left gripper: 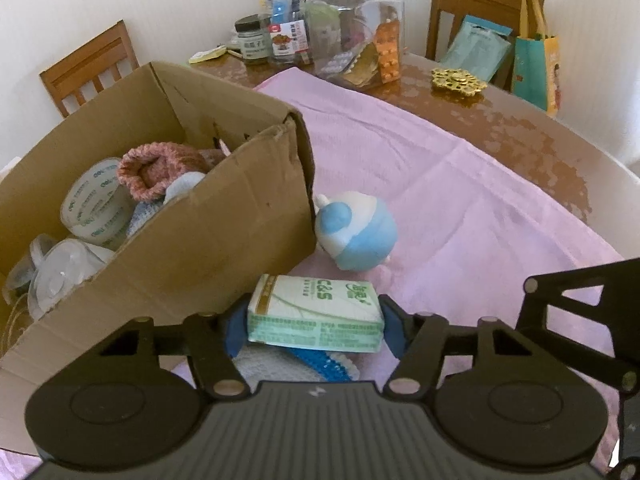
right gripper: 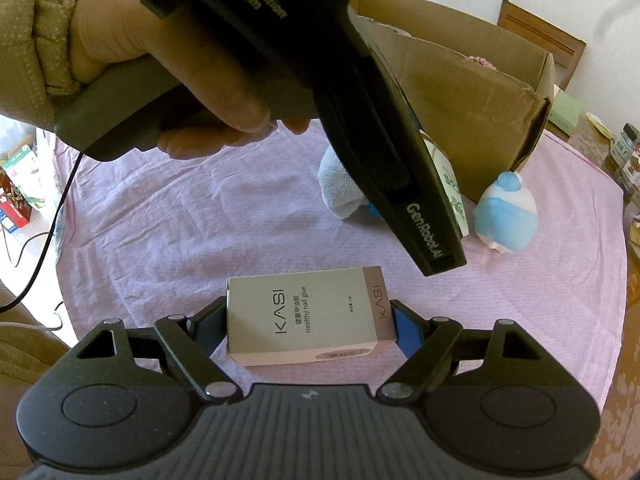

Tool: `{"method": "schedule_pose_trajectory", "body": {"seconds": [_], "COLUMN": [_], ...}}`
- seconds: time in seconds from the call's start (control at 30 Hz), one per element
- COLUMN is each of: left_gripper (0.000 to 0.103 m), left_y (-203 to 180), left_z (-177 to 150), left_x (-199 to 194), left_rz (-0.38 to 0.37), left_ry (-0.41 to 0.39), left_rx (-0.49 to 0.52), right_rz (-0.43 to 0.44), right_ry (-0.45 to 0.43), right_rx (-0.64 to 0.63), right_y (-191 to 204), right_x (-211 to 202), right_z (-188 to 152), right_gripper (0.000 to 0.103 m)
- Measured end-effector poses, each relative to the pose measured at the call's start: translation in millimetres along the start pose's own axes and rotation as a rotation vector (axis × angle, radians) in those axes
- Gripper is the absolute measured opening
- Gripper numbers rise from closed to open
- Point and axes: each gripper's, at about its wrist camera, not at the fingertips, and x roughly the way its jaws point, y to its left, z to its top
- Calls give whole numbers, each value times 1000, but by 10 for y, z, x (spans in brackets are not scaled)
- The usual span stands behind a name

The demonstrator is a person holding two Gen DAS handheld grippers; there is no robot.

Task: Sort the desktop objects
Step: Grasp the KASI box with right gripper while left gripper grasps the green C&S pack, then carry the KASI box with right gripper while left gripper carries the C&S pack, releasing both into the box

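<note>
Left gripper [left gripper: 314, 322], close to its own lens: blue fingers [left gripper: 234, 332] clenched on a green tissue pack [left gripper: 316, 312], one pad at each short end. Pack sits on the pink cloth [left gripper: 460, 200] just beside the front wall of the cardboard box [left gripper: 208, 248], over a pale knitted piece with a blue band [left gripper: 320, 362].

Right gripper [right gripper: 310, 322]: fingers [right gripper: 410, 330] grasping a grey carton marked KASI [right gripper: 308, 316], lying flat on the cloth; pads against both ends.

Left hand [right gripper: 168, 68] in a tan sleeve shows in the right wrist view, wrapped round the grey handle of the left tool.

Blue-and-white plush toy [left gripper: 354, 232] lies on the cloth at the box's right front corner, touching or nearly touching the cardboard; cannot tell which.

Box contents: tape roll [left gripper: 94, 204], pink knitted item [left gripper: 154, 174], clear plastic containers [left gripper: 60, 276].

Far side of the tabletop [left gripper: 520, 128], bare brown wood: big clear jar with dark lid [left gripper: 356, 28], smaller jars, pen holder, gold ornament [left gripper: 458, 80]. Wooden chairs behind.
</note>
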Motion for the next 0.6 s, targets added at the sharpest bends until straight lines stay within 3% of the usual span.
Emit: {"method": "schedule_pose_trajectory", "body": {"seconds": [0.6], "left_gripper": [64], "left_y": [154], "left_z": [70], "left_x": [-422], "left_rz": [-100], "left_ry": [-39], "left_rx": [-20], "right_rz": [-3], "right_ry": [-20], "right_rx": [-2], "right_y": [-29], "right_x": [-205], "right_z": [89], "right_gripper": [85]}}
